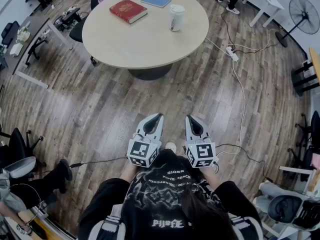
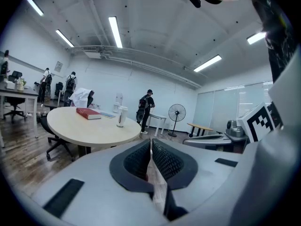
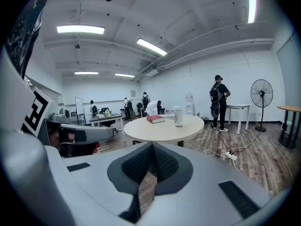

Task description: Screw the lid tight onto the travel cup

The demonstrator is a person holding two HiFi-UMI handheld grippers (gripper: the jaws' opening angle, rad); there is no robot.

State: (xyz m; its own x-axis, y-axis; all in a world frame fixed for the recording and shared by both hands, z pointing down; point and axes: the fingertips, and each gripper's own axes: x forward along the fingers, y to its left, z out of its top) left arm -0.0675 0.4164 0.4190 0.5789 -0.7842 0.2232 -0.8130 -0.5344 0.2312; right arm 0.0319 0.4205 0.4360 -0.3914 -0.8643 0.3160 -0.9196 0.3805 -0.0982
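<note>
Fingers [image 2: 137,160] of the left gripper [image 1: 158,118] are pressed together on nothing, and those of the right gripper [image 1: 190,119] meet the same way, empty. Both are held low in front of the person, over the wood-plank floor [image 1: 100,104]. The white cylindrical travel cup [image 1: 176,17] stands upright on the far right part of the round pale-wood table [image 1: 150,41], well apart from both grippers. Its pale lid [image 1: 177,7] seems to sit on top, though from this far off I cannot tell whether it is threaded on or only resting. A red hardback book [image 1: 128,10] and a thin blue notebook [image 1: 156,0] lie near the cup, clear of it. The likeliest trouble is a closed gripper reaching the tall, narrow cup and tipping it, so both need to open on the way in. If one gripper turns the lid while the other does not hold the body, the cup would probably spin or slide on the smooth top. A lid seated crooked could cross-thread and feel tight while staying loose. The white cable and power strip [image 1: 232,53] on the floor right of the table could catch a foot on the approach.
</note>
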